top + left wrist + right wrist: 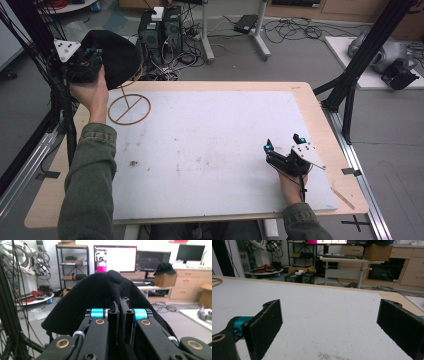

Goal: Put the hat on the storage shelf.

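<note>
- My left gripper sits at the far left corner of the table, raised off the surface, jaws clamped tight on a black cap.
- In the left gripper view the two jaws meet with a fold of the cap's fabric pinched between them; the crown bulges up ahead of the tips, its top button facing forward.
- Cap hangs past the table's far edge, just above a wooden ring stand that lies flat on the white mat.
- Cap and stand: close, but I cannot tell whether they touch.
- My right gripper rests low on the mat near the right edge, well apart from the cap.
- Right jaws stand wide apart, with bare mat between the pads.
- Small dark fleck of debris on the mat's left side.
</note>
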{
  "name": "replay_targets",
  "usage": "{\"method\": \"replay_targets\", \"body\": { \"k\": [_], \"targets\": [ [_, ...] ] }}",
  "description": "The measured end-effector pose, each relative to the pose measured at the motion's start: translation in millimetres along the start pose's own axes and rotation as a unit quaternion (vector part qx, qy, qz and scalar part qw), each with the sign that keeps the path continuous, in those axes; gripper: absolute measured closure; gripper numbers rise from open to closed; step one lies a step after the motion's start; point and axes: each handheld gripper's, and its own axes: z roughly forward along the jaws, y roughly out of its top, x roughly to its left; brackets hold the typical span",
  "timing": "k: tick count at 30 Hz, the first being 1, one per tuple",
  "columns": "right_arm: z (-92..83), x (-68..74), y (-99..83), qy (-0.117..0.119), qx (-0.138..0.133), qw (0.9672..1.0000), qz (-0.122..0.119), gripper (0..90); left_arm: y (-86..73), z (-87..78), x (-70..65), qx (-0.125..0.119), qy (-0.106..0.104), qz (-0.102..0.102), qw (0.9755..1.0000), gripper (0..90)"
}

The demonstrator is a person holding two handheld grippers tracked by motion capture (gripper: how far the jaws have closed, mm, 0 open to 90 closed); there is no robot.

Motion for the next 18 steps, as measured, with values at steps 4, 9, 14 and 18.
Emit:
{"method": "replay_targets", "body": {
  "k": [4, 9, 14, 18],
  "targets": [
    [-0.1, -1.1, 0.1, -0.001, -0.003, 1.0000, -0.003, 5.5, -0.1, 0.6, -1.6, 0.001, -0.008, 0.000, 1.0000, 86.9],
    [-0.8, -0.9, 0.3, 0.000, -0.003, 1.0000, -0.004, 5.5, -3.6, 4.3, -2.2, 0.021, -0.011, 0.003, 0.9997, 86.8],
    [-0.4, -0.9, 0.2, -0.001, -0.003, 1.0000, -0.003, 5.5, -3.9, 4.6, -2.8, 0.027, -0.011, 0.009, 0.9995, 86.5],
    [-0.2, -1.1, 0.3, -0.001, -0.004, 1.0000, -0.004, 5.4, -4.3, 5.0, -2.2, 0.031, -0.012, 0.007, 0.9994, 85.0]
  ]
}}
